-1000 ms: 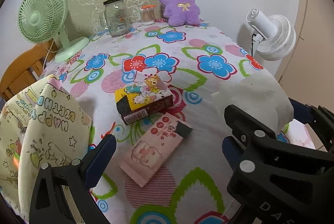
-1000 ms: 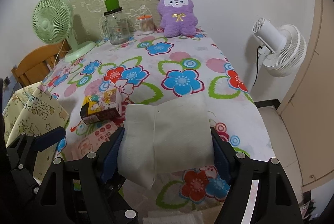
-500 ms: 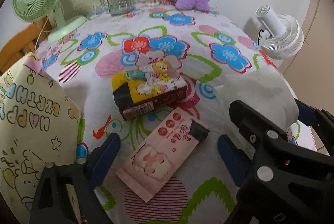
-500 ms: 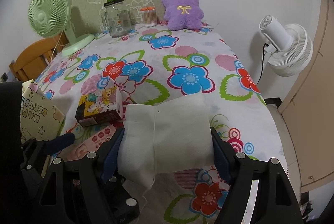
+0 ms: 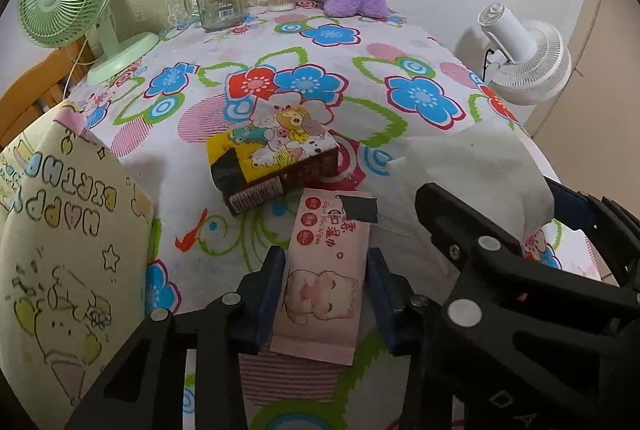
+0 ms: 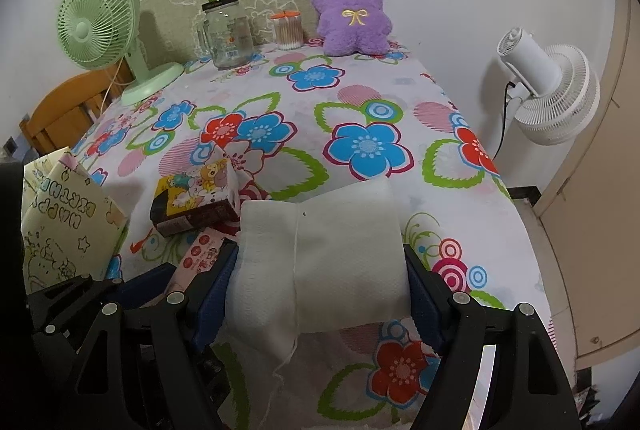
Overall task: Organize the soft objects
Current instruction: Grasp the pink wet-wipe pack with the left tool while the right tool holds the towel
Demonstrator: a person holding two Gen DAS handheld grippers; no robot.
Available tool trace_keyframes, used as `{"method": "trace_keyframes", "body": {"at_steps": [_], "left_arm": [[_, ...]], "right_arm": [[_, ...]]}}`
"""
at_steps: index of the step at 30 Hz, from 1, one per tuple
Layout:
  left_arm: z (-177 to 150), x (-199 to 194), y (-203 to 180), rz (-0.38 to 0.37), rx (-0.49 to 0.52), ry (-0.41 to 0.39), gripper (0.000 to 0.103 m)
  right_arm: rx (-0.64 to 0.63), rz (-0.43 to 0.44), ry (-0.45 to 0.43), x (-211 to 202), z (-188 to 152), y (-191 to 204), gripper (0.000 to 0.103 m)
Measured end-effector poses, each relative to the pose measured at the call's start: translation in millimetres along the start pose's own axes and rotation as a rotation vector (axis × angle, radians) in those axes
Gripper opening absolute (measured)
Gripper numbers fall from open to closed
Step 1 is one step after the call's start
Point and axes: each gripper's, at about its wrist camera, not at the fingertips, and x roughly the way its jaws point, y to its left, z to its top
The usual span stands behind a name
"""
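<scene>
The left claw (image 5: pixel 325 294) was closed on one pink pack of wipes (image 5: pixel 325 272), its blue pads pressing the pack's two long sides near the front edge of the bench (image 5: pixel 224 41). The pack's far end, with a black tab, lay just beside one tissue box (image 5: pixel 272 159) printed with cartoon animals (a single tissue poked up from its top).

The right claw (image 6: pixel 320 270) gripped one white folded paper towel (image 6: pixel 320 262), pinched between both pads and held above the front right part of the bench, with a loose corner hanging below.

At the front left corner stood one cream gift bag (image 5: pixel 60 242) with "HAPPY BIRTHDAY" lettering. Along the back edge were one green fan (image 6: pixel 100 25) at the left corner, one glass jar (image 6: pixel 228 33) with a green-topped lid, one small tub of cotton swabs (image 6: pixel 287 31) and one purple plush rabbit (image 6: pixel 352 13) propped against the wall. A second fan (image 6: pixel 548 89), white, stood off the bench beyond its right edge. A flowered cloth covered the whole bench top.
</scene>
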Motion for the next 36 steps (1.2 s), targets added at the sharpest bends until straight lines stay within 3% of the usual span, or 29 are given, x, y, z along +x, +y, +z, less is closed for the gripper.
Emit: {"method": "trace_keyframes", "body": {"at_steps": [36], "left_arm": [[-21,-123,-17,0.009,0.018,-0.221,0.042]], "right_arm": [[-0.002,-0.005,-0.170,-121,-6,18,0.079]]}}
